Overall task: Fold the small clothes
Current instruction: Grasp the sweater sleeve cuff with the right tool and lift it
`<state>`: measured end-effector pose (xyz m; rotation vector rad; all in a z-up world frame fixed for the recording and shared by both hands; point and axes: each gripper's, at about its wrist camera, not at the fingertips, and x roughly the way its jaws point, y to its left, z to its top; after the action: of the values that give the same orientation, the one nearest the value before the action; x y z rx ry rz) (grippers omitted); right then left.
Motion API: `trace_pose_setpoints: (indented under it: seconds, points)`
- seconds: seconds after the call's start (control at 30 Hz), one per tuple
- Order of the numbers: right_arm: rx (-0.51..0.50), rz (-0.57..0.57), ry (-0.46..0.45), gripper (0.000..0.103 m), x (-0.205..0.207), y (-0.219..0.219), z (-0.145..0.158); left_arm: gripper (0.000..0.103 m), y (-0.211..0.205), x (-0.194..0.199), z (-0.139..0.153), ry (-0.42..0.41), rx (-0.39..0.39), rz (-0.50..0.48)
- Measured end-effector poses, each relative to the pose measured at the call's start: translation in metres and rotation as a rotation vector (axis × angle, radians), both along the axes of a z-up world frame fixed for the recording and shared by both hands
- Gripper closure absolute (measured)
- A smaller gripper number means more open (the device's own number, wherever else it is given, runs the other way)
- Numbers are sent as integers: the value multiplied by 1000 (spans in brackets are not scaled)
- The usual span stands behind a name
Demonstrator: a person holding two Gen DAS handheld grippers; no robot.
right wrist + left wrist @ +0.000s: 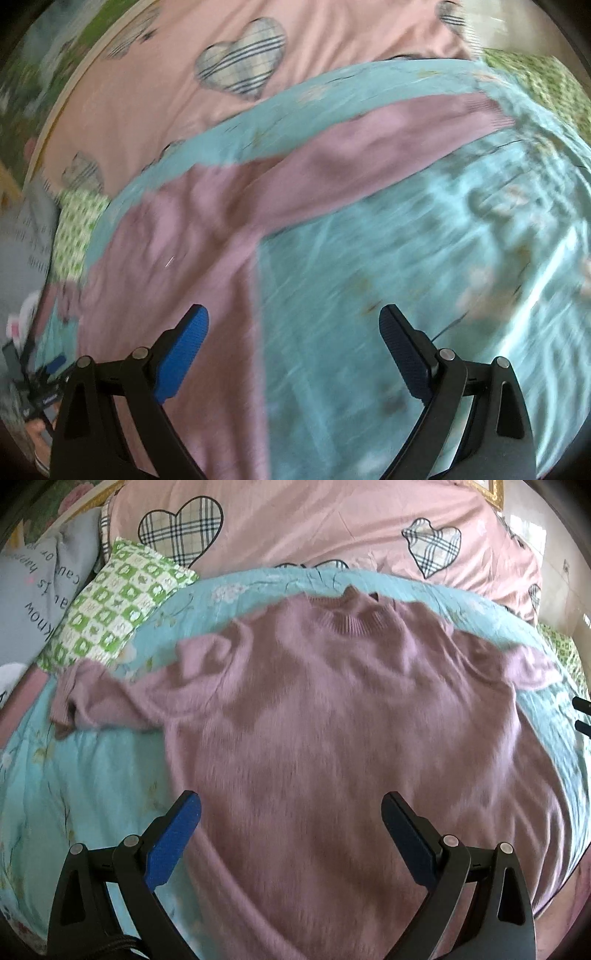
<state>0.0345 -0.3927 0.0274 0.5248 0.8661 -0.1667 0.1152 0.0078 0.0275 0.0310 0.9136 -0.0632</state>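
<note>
A mauve sweater (332,709) is lying face up and spread flat on the turquoise floral quilt (92,775) covering the bed, its collar pointing away toward the pink heart-print duvet (314,528). No fold is showing yet: the body is lying open, one sleeve (96,698) is bunching out toward the green checked pillow (122,602), and the other sleeve (388,140) is stretching out straight across the quilt. The left tool (291,834) is hovering over the lower body with its fingers spread wide, holding nothing. The right tool (293,347) is likewise gaping wide and empty, straddling the sweater's side edge. Judging by this, folding is only beginning, with sleeves and body all left to do.
</note>
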Motion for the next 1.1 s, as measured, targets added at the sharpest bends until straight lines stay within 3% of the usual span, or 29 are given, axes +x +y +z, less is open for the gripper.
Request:
trace_pose_setpoints:
  seconds: [0.23,0.47,0.63,0.67,0.73,0.77,0.8,0.93,1.1]
  points:
    - [148,-245,-36,11,29,-115,-3,4,-10,45,6,-14,40,11]
    - [210,-431,-1,32,49,-200,-42,4,-19,88,-12,32,49,26]
    - [224,-490,-53,37,67,-243,-51,4,-23,105,-23,41,71,34]
    - [216,-500,-58,42,68,-251,-51,4,-23,109,-27,48,73,36]
    - [210,-509,-38,67,70,-262,-55,4,-23,113,-34,61,76,43]
    - [206,-502,-18,83,72,-264,-56,4,-21,116,-37,66,72,47]
    - [200,-490,-17,89,76,-262,-56,4,-19,117,-39,71,66,49]
    - [75,-398,-35,93,81,-229,-35,4,-13,117,-45,85,45,55]
    - [40,-199,-112,93,97,-162,-1,5,-1,106,-46,92,27,58]
